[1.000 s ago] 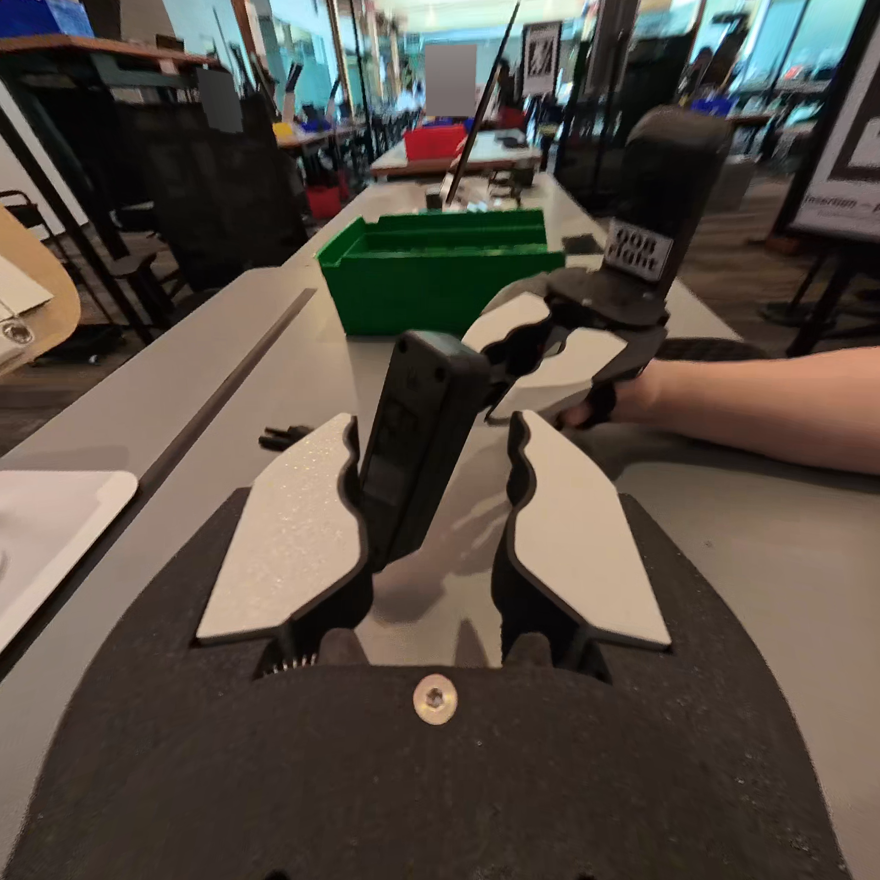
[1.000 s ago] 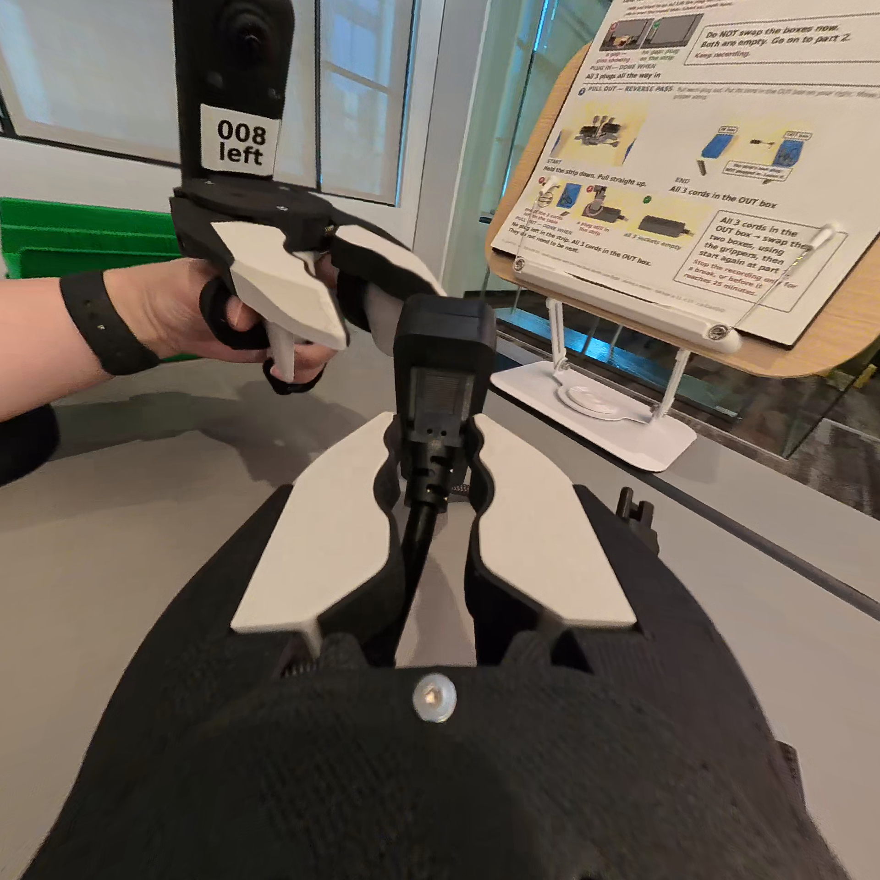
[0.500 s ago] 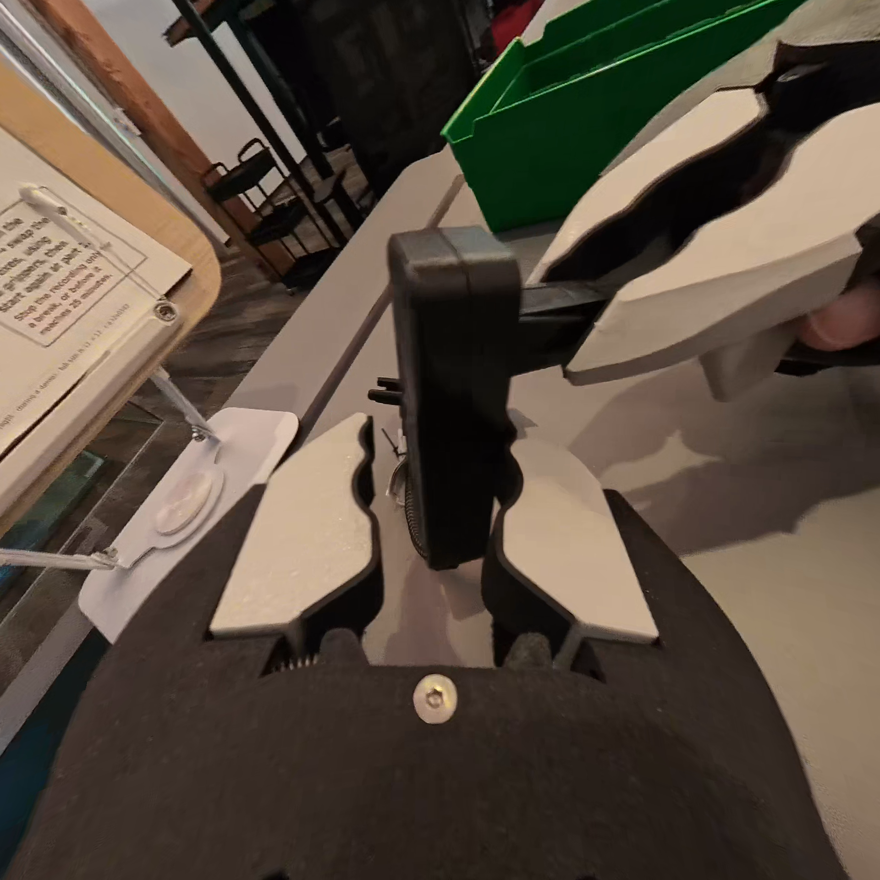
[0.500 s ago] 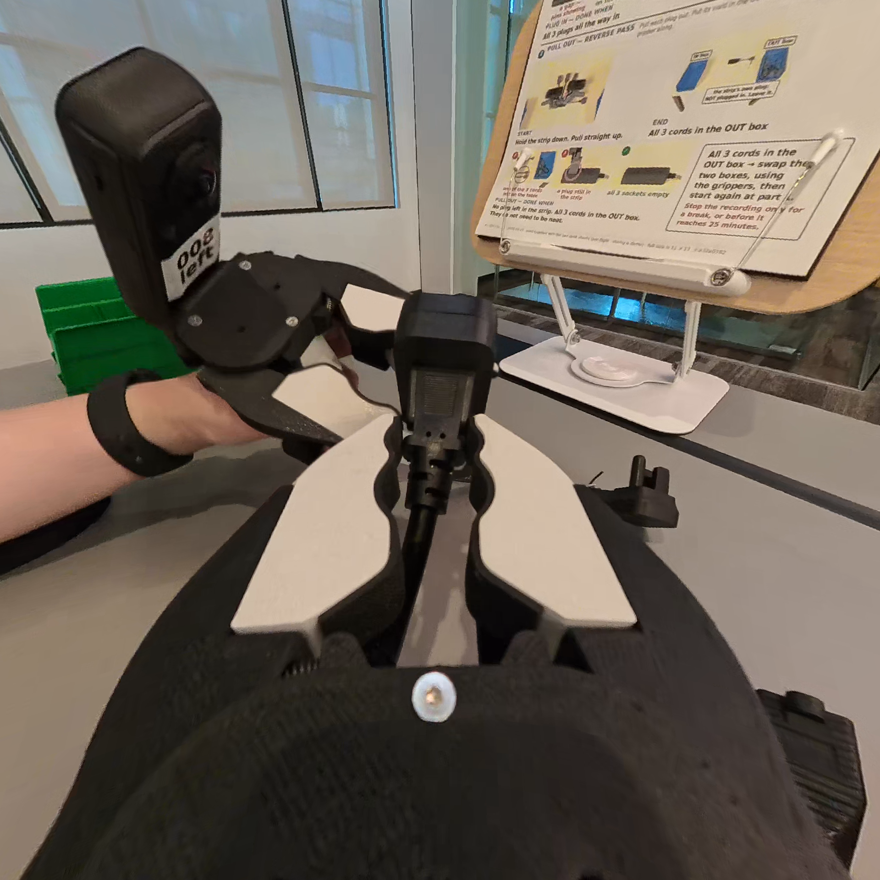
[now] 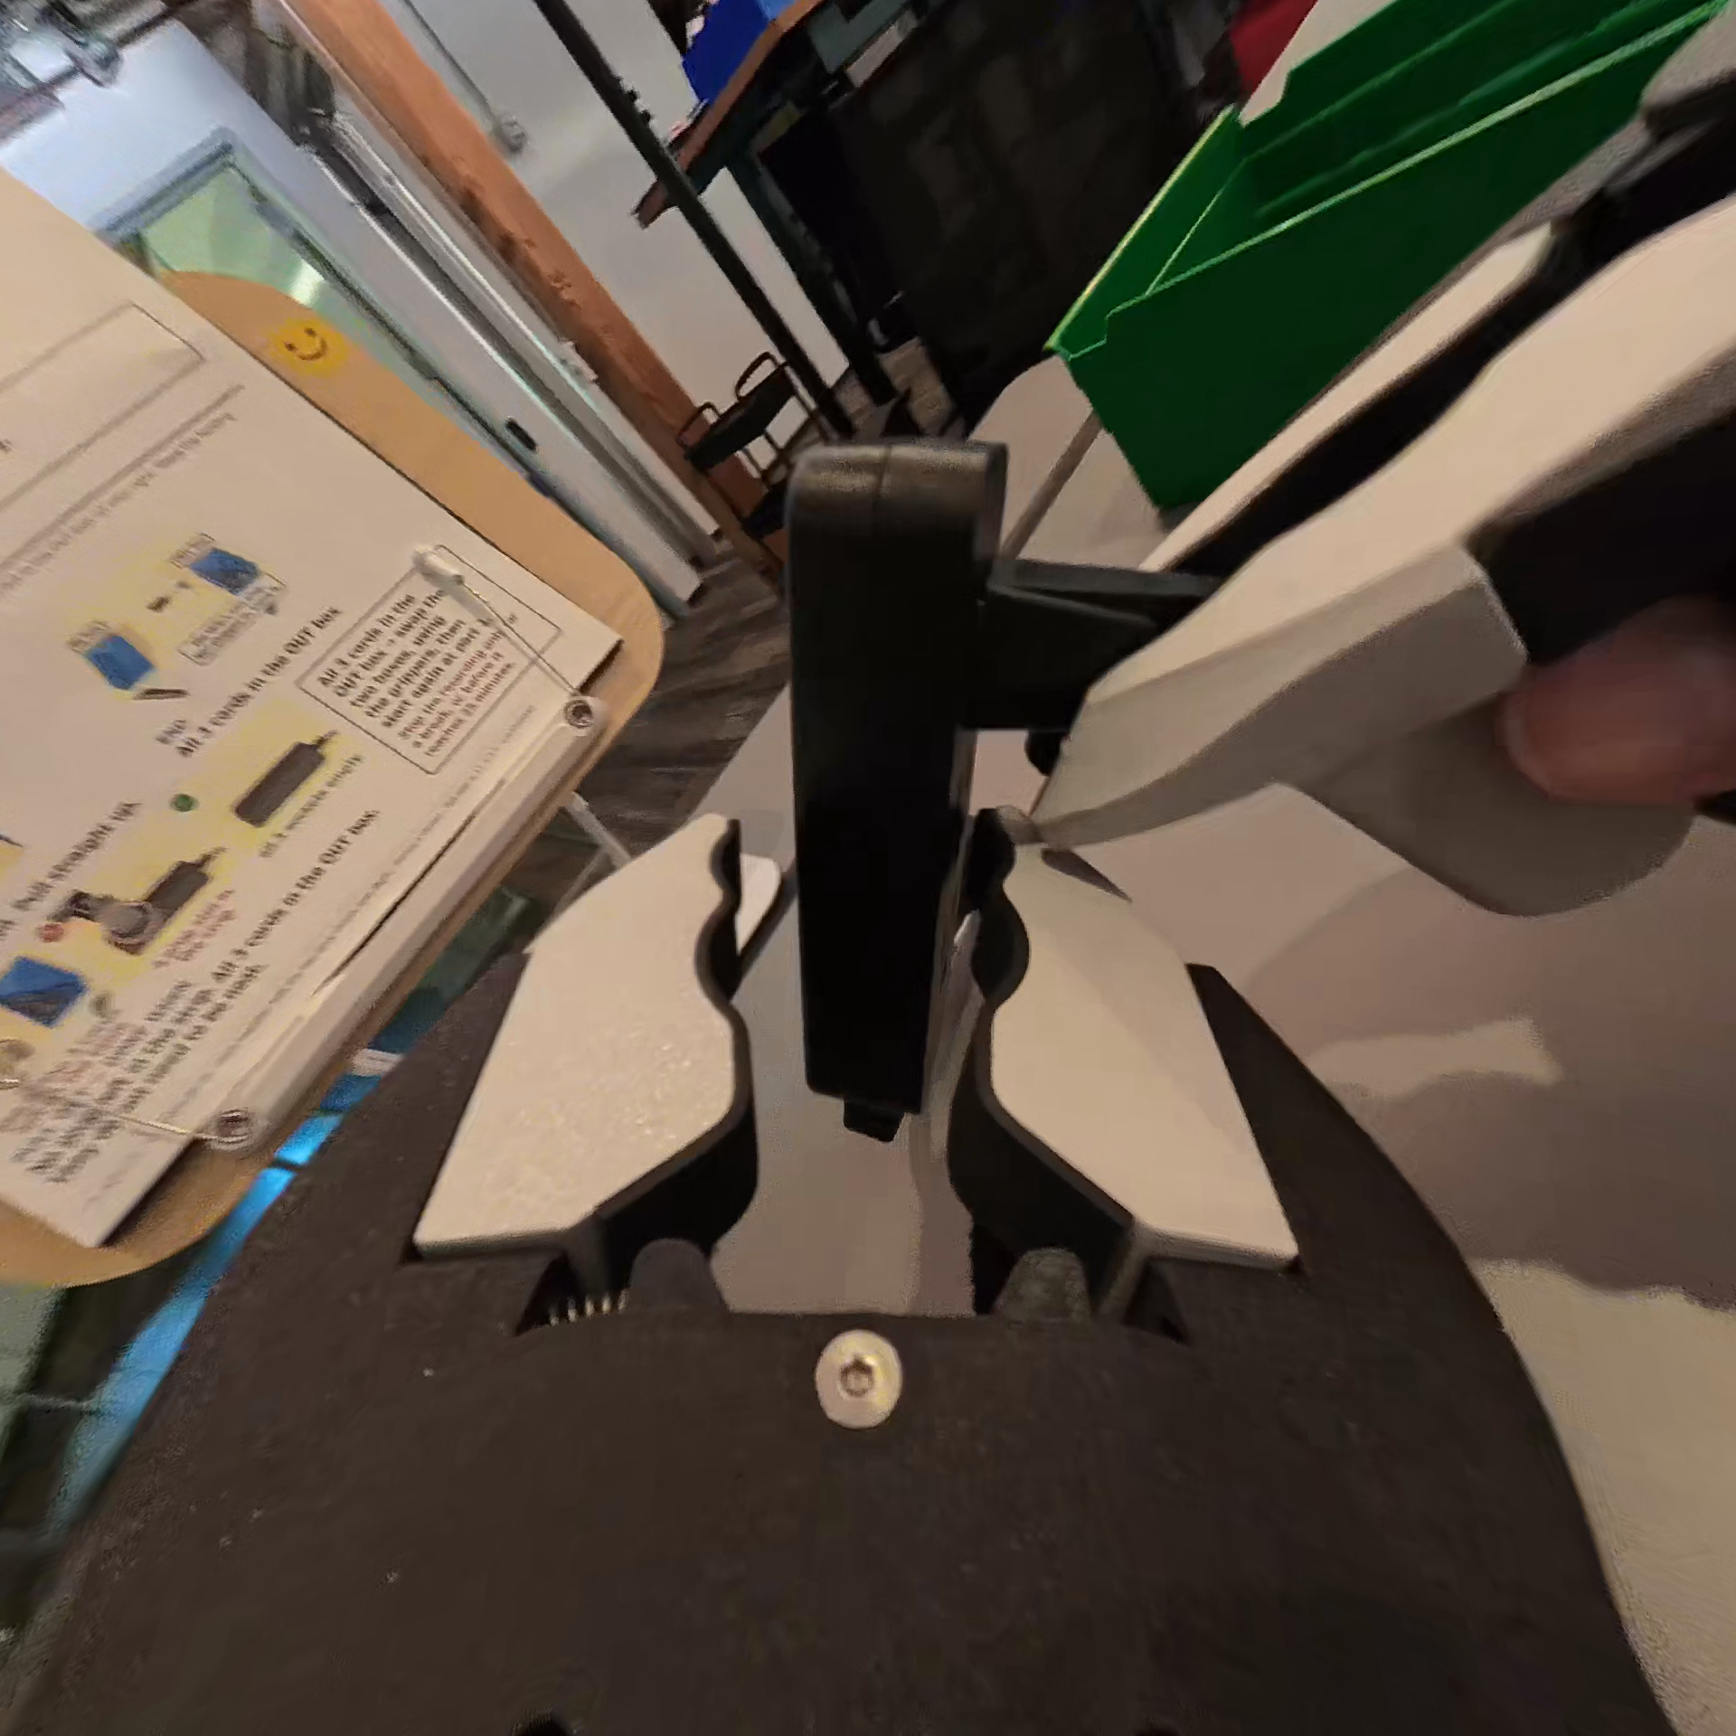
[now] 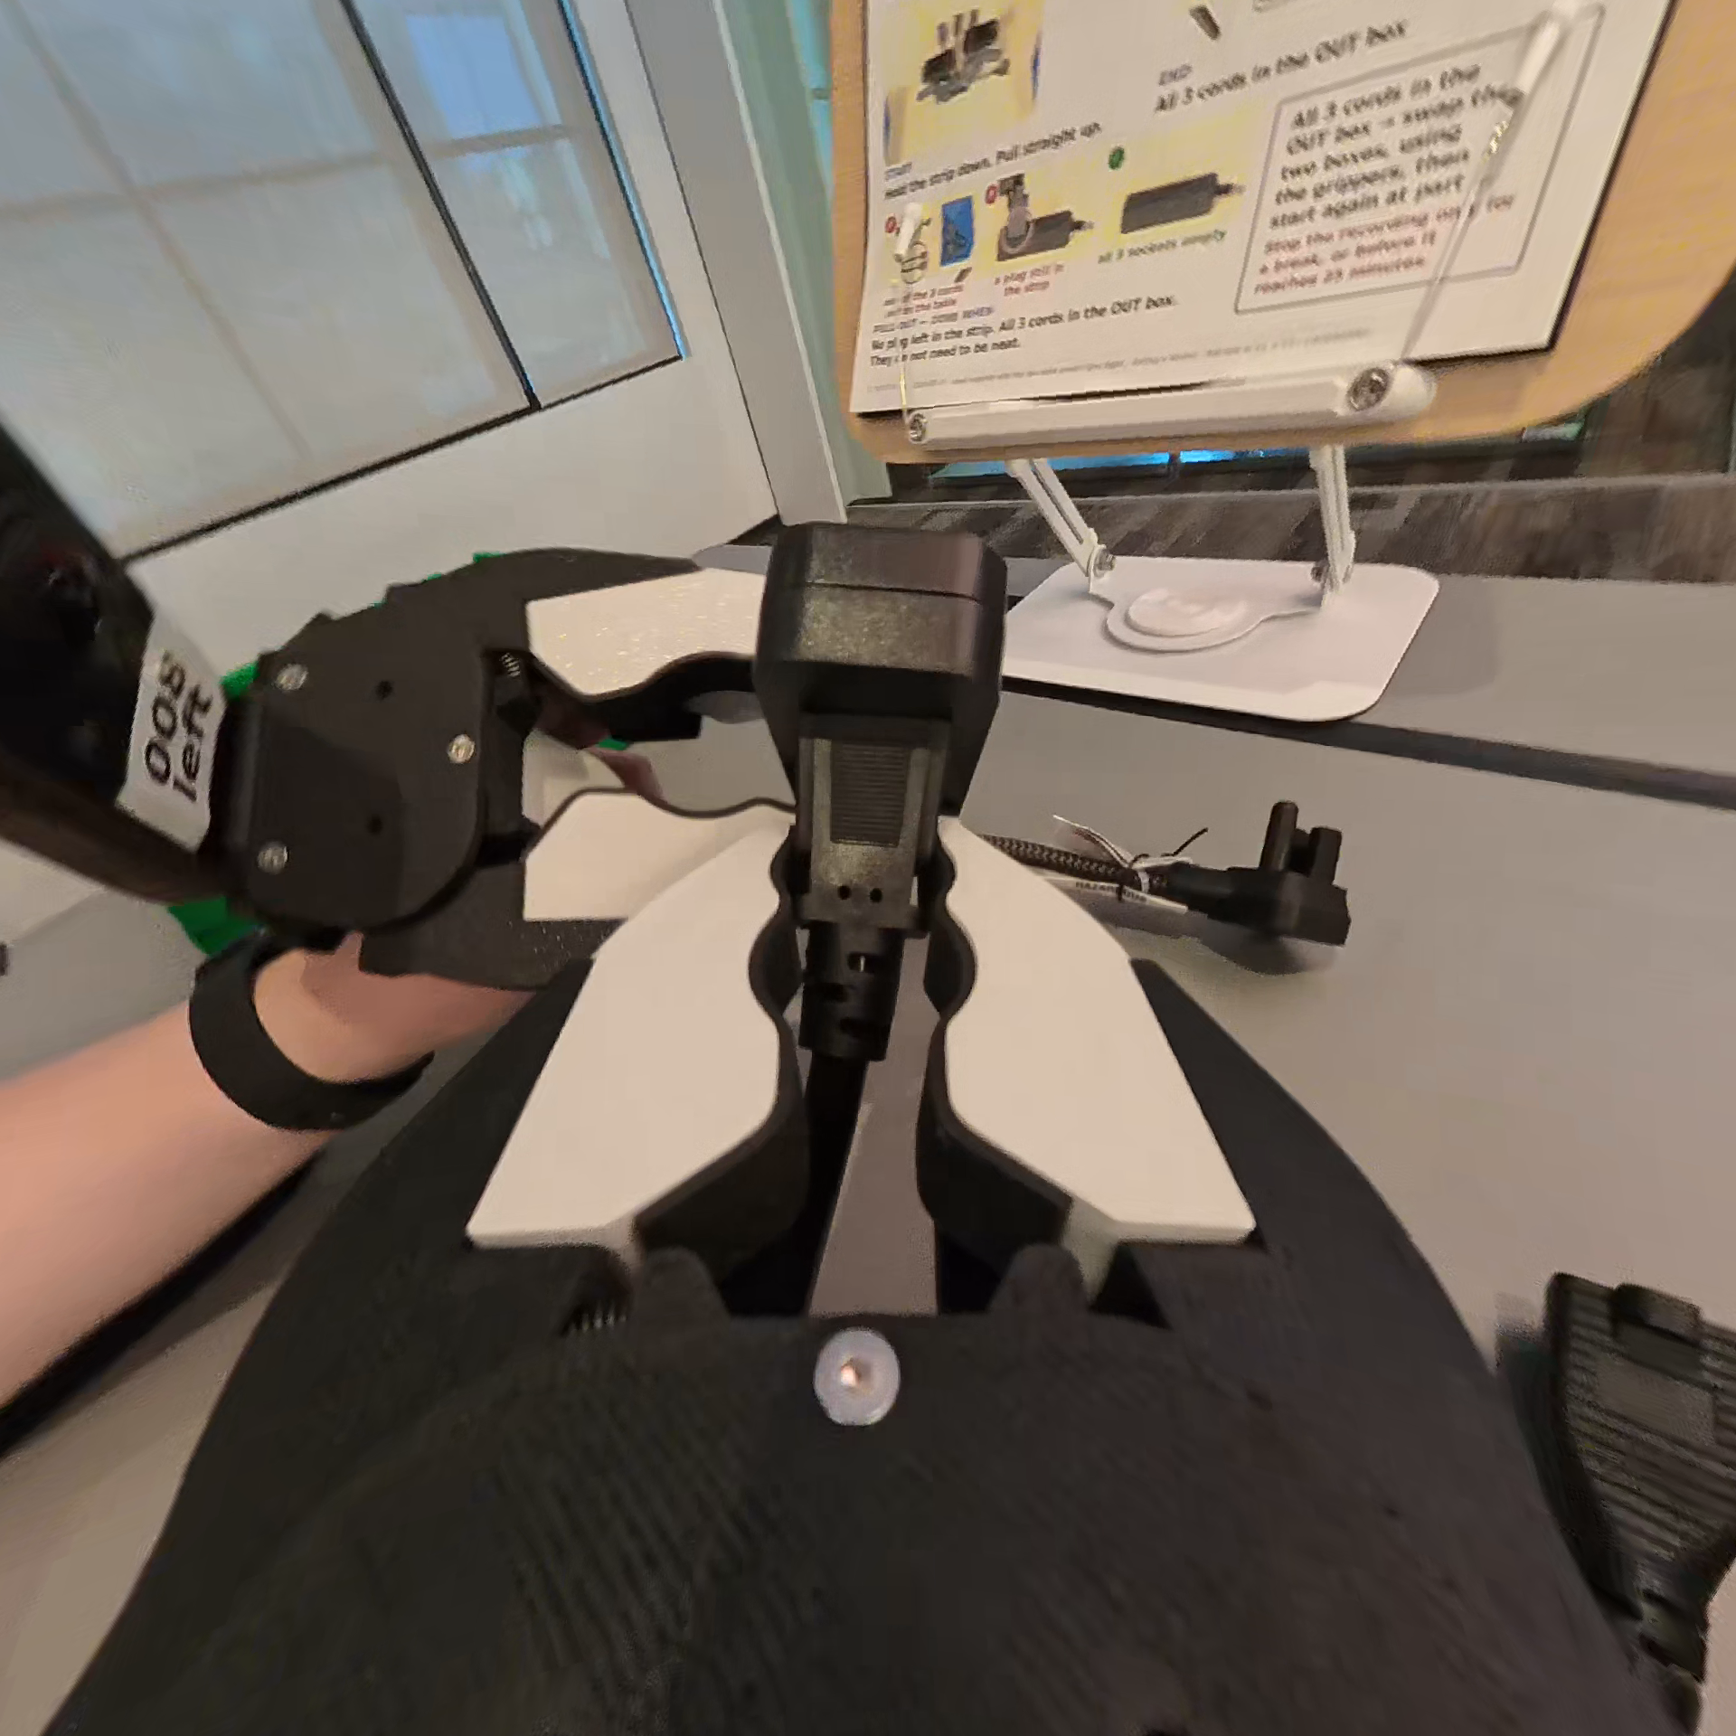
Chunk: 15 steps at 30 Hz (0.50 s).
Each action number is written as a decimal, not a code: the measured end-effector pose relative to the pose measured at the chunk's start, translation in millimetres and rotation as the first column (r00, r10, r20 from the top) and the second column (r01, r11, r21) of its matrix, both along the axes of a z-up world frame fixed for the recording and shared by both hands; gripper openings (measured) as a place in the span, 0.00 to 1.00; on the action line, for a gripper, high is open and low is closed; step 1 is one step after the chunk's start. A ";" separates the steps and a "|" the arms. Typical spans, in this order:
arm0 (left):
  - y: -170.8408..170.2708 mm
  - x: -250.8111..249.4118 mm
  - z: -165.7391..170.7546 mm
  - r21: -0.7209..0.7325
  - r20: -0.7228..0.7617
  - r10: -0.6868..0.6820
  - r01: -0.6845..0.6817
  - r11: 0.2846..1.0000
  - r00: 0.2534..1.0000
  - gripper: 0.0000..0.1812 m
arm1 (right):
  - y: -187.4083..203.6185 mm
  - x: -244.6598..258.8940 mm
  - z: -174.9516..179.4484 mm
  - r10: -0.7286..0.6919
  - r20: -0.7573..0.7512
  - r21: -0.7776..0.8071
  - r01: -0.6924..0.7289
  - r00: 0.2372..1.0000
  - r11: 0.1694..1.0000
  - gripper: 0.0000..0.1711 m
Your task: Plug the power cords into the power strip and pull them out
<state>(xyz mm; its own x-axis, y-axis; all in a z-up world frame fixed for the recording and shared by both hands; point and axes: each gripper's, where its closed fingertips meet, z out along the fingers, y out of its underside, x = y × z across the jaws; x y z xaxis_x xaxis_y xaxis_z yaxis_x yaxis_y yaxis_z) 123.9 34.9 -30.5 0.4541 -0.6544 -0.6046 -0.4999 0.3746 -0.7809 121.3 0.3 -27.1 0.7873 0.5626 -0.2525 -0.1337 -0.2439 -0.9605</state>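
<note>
Fingers of the right gripper (image 6: 862, 874) stay clamped on the plug (image 6: 866, 836); the left gripper (image 5: 855, 874), open, now straddles the upright power strip (image 5: 878, 751), closer than before.

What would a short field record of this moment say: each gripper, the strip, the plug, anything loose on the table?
left gripper: fingers around the power strip, a gap on one side; grip unclear
power strip: black, upright, off the grey table
right gripper: shut on plug
plug: black, seated in the strip's face, cord running back between the fingers
spare cord: lying on the table, unplugged
green bin: behind, contents not visible
instruction stand: at table edge
</note>
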 end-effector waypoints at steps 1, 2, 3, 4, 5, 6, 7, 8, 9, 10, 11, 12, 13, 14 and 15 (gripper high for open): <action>-1.3 1.2 -1.9 0.037 -0.027 0.013 -0.012 0.999 1.000 0.29 | 0.4 2.3 0.2 -0.007 -0.025 -0.014 0.006 1.000 1.000 0.13; -3.5 3.5 -5.6 0.062 -0.056 0.019 -0.015 0.998 0.998 0.31 | 0.3 4.6 1.4 -0.006 -0.046 -0.018 0.005 0.999 1.000 0.13; -6.8 7.6 -10.3 0.066 -0.072 0.009 -0.005 0.998 0.997 0.33 | -0.5 6.7 3.1 0.000 -0.060 -0.017 -0.001 0.998 1.000 0.13; -8.7 10.9 -13.5 0.056 -0.073 0.004 0.000 0.998 0.997 0.36 | -1.2 8.7 4.2 0.006 -0.067 -0.020 -0.007 0.998 1.000 0.13; -9.4 12.7 -14.6 0.039 -0.068 0.003 0.000 0.999 0.998 0.36 | -2.0 10.6 4.4 0.014 -0.071 -0.026 -0.016 0.997 1.000 0.13; -10.0 13.7 -14.8 0.019 -0.060 -0.003 0.004 1.000 0.998 0.36 | -2.6 12.0 4.6 0.021 -0.074 -0.031 -0.023 0.997 0.999 0.13; -9.9 13.6 -13.8 0.007 -0.051 -0.006 0.007 1.000 0.999 0.37 | -3.1 13.4 5.0 0.025 -0.078 -0.033 -0.028 0.997 0.999 0.13; -9.2 12.2 -11.3 0.009 -0.042 -0.005 0.005 1.000 0.999 0.37 | -3.8 14.1 5.2 0.032 -0.078 -0.036 -0.035 0.996 0.999 0.13; -8.8 10.8 -8.5 0.013 -0.035 -0.008 0.008 1.000 0.999 0.37 | -4.8 14.4 4.7 0.040 -0.070 -0.041 -0.043 0.997 0.998 0.13; -7.5 9.1 -5.9 0.020 -0.039 -0.013 0.014 1.000 0.999 0.37 | -5.9 14.2 3.7 0.047 -0.059 -0.045 -0.050 0.997 0.998 0.13; -2.0 4.6 -2.1 0.025 -0.047 -0.001 0.003 1.000 0.999 0.35 | -7.3 12.6 2.3 0.060 -0.046 -0.052 -0.063 0.997 0.997 0.13; 2.9 0.7 -1.4 -0.053 -0.014 -0.010 0.009 0.999 1.000 0.33 | -9.1 9.4 -0.1 0.080 -0.026 -0.066 -0.082 0.996 0.994 0.13; 3.3 1.8 -4.4 -0.241 0.073 -0.046 0.063 0.969 0.996 0.31 | -9.6 6.3 -2.0 0.089 0.006 -0.070 -0.088 0.996 0.994 0.13; -1.9 5.0 -8.3 -0.414 0.137 -0.095 0.144 0.899 0.986 0.30 | -8.3 4.6 -2.6 0.077 0.041 -0.059 -0.075 0.996 0.995 0.13; -3.9 5.0 -10.4 -0.482 0.154 -0.115 0.177 0.858 0.981 0.28 | -7.4 3.1 -2.5 0.070 0.060 -0.051 -0.067 0.996 0.996 0.14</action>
